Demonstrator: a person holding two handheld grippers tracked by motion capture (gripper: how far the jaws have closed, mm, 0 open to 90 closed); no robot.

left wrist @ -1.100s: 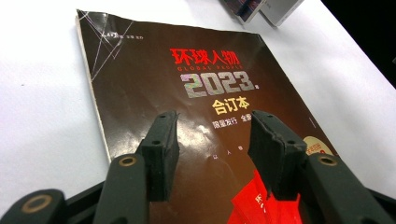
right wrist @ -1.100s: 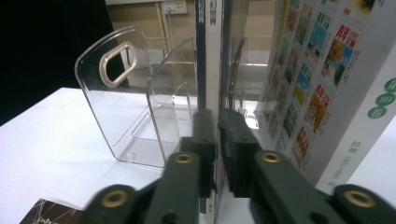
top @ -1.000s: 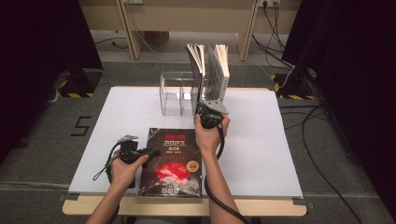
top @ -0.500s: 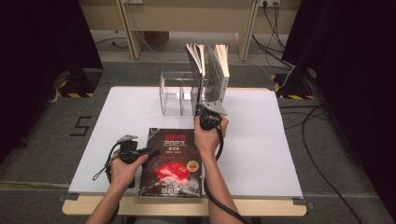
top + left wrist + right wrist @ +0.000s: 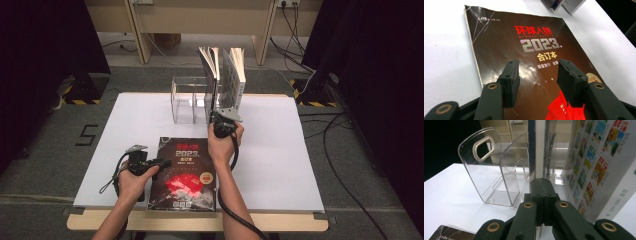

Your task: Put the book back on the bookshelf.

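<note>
The high view looks forward and down from above the near edge of the white-topped desk (image 5: 300, 165), far enough off to take in the whole top and the floor around it. The left gripper view sits low and close over the glossy black magazine with red lettering (image 5: 529, 62), facing along its open jaws — the same magazine (image 5: 184, 172) lies near-centre in the high view. The right gripper view faces the far clear acrylic file rack (image 5: 496, 170), very near; the high view shares that rack (image 5: 189, 100).

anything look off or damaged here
The black magazine lying flat on the table has a creased, wrinkled cover, worn along its left edge. In the clear rack, the two upright books lean rather than stand straight. Nothing is spilled.
</note>
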